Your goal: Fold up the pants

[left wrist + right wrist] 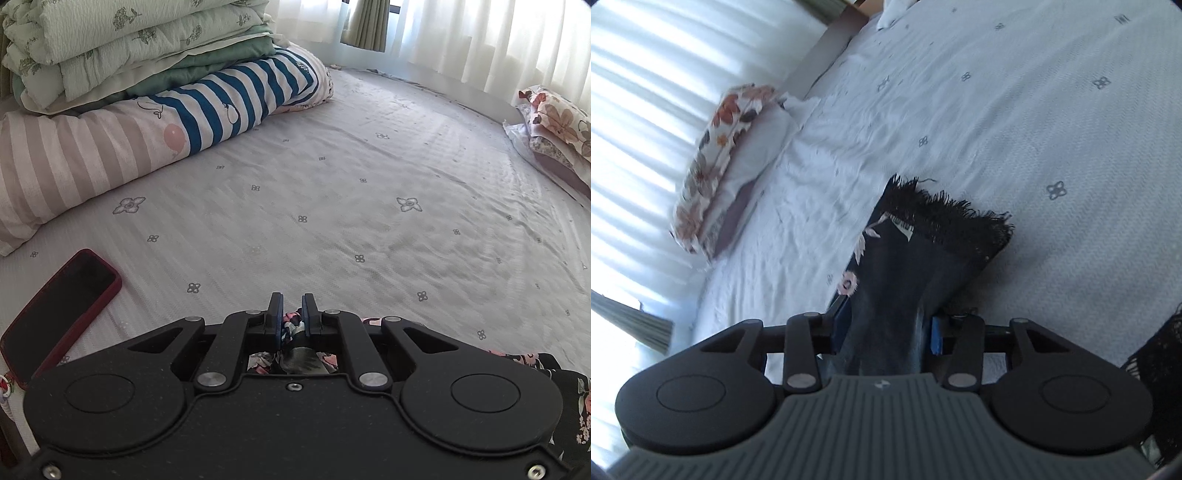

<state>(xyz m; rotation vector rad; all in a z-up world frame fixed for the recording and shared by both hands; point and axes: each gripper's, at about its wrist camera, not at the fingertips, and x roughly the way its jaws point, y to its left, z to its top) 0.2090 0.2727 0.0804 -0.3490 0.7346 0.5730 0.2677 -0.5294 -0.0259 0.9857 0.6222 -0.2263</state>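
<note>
The left gripper [292,301] pinched the pants [291,325]; a red phone [59,310] lay just left of it on the bedsheet [332,206]; the right gripper [886,325] stood half-open around the fringed hem [945,218]; a floral pillow [716,162] lay well apart.

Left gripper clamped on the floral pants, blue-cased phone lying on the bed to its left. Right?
Not quite: the phone has a red case, not blue, as the left wrist view shows. The rest holds: the left gripper is clamped on the floral pants, and the phone lies on the bed to its left.
</note>
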